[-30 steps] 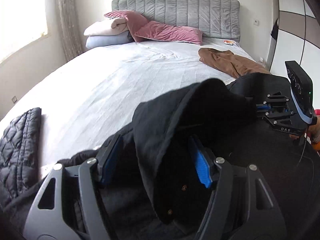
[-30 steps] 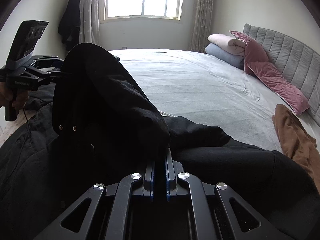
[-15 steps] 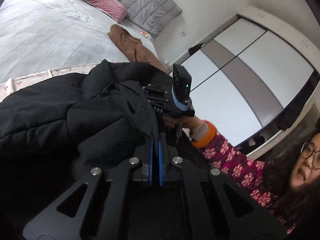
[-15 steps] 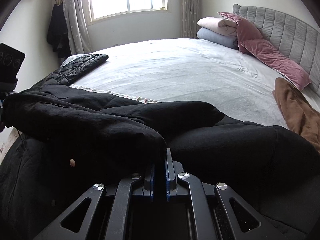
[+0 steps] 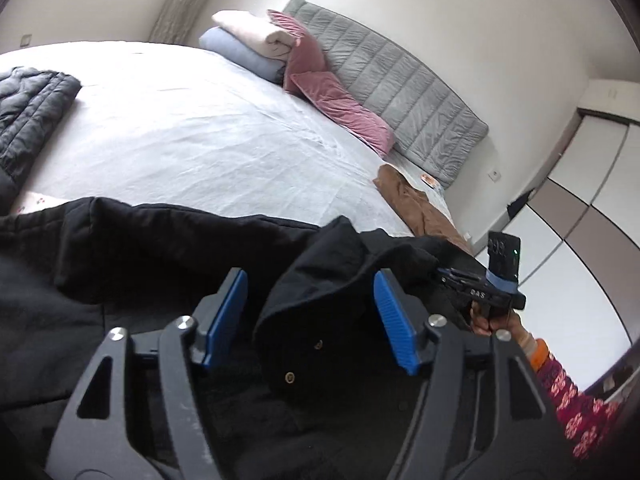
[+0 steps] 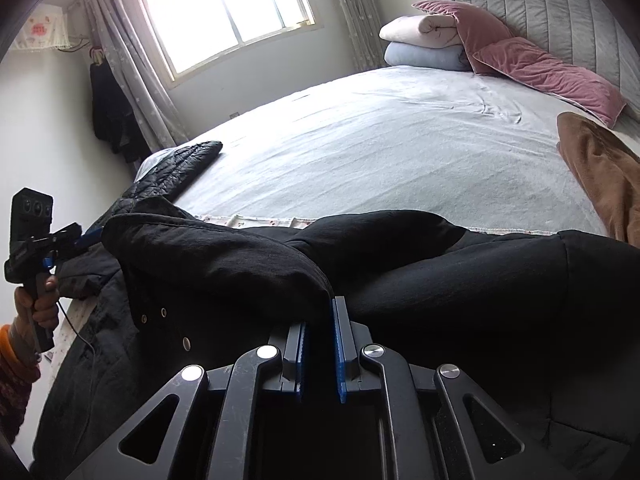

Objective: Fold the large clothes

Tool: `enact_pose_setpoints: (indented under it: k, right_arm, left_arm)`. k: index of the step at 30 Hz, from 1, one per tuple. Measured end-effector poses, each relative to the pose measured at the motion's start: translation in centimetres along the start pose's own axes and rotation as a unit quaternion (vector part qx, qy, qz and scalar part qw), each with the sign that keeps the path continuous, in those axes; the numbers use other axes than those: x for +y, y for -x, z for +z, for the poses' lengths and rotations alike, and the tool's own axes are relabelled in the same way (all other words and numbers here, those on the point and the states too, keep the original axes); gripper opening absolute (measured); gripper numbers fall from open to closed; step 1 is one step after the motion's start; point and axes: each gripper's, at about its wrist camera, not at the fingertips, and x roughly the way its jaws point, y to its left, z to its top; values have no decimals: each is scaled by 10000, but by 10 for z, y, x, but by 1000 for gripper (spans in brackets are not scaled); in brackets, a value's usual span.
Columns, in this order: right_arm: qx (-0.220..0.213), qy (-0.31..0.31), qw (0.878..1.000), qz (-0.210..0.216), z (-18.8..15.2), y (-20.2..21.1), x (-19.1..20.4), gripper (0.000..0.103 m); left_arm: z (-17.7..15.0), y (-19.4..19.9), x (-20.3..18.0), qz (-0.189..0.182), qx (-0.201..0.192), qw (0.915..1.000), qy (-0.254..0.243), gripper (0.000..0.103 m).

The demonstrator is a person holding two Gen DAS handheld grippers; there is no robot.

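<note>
A large black coat (image 5: 160, 260) lies spread over the near end of the white bed (image 5: 200, 140). My left gripper (image 5: 310, 312) is over it and its jaws are opening. A folded flap of the coat with snap buttons lies loose between the blue pads (image 5: 394, 320). My right gripper (image 6: 320, 344) is also opening; its pads have drawn a little apart, with the edge of a coat fold (image 6: 220, 256) still between their tips. Each gripper shows in the other's view: the right gripper (image 5: 444, 274) at the coat's right edge, the left gripper (image 6: 80, 234) at its left.
A black quilted jacket (image 6: 176, 164) lies on the bed's left side and a brown garment (image 6: 600, 168) on its right. Pink pillows (image 6: 552, 72) and folded blankets (image 6: 424, 44) sit by the grey headboard (image 5: 400, 92). A wardrobe (image 5: 580, 220) stands to the right and a window (image 6: 224, 12) at the back.
The left gripper was open, shut on the coat half a second ago, and is now wide open again, rolled back toward the bed. The right pads have parted slightly; the coat fold has sunk flatter.
</note>
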Motion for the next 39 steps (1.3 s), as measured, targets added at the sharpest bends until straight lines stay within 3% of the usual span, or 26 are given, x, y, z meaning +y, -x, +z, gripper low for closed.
enact_pose_setpoints:
  k: [2,4,7,9,10,11,17,19,22,24,27,30,33,38,39]
  right_arm:
    - [36,12,10000,-89,0,3,4,19]
    - [81,119,9998,-101,-2,8,10,36]
    - [55,528,9984,-215,-7,25,26,48]
    - [-15,698,9972,-279,-5,37,34,49]
    - [-71,753,9968,-270,-3,42,38,49]
    - [-141,800,9964,-232,1,48,43,50]
    - [-232,1458,9889,190,14,51,92,56]
    - [-75,1683,9853,295,9,43,107,56]
    - [1,1853,9812,534,-2,36,122,56]
    - [-107,1984,9787,524,-8,36,129,56]
    - [-214,2135,9761,342,-4,31,131,56]
    - [-367,2450,9688,-90,5,24,139,56]
    - [-650,2886,9532,-627,9,20,151,56]
    - [-914,3817,9071,-1521,8,-6,174,57]
    - [-883,3878,9026,-1646,13,-14,174,39]
  left_arm:
    - [0,-14,-8,-58,332,9985,-423,67]
    - [4,-32,-10,137,627,9944,-835,67]
    - [8,-55,-21,387,801,9858,-1423,65]
    - [11,-68,-31,559,936,9772,-1823,44]
    - [11,-75,-35,627,1094,9729,-1939,23]
    - [8,-82,-39,574,1280,9698,-1997,8]
    - [-13,-77,-86,-451,1838,9532,-2358,5]
    - [-14,-74,-91,-833,1961,9533,-2139,5]
    - [-10,-63,-84,-1688,1938,9556,-1440,4]
    - [0,-53,-74,-2406,1704,9519,-829,4]
    - [13,-44,-52,-3113,1261,9419,12,4]
    - [18,-39,-35,-3409,928,9344,454,4]
    - [18,-32,-25,-3610,652,9277,689,4]
    - [19,-28,-19,-3942,336,9142,882,4]
    - [19,-29,-19,-3948,353,9139,876,4]
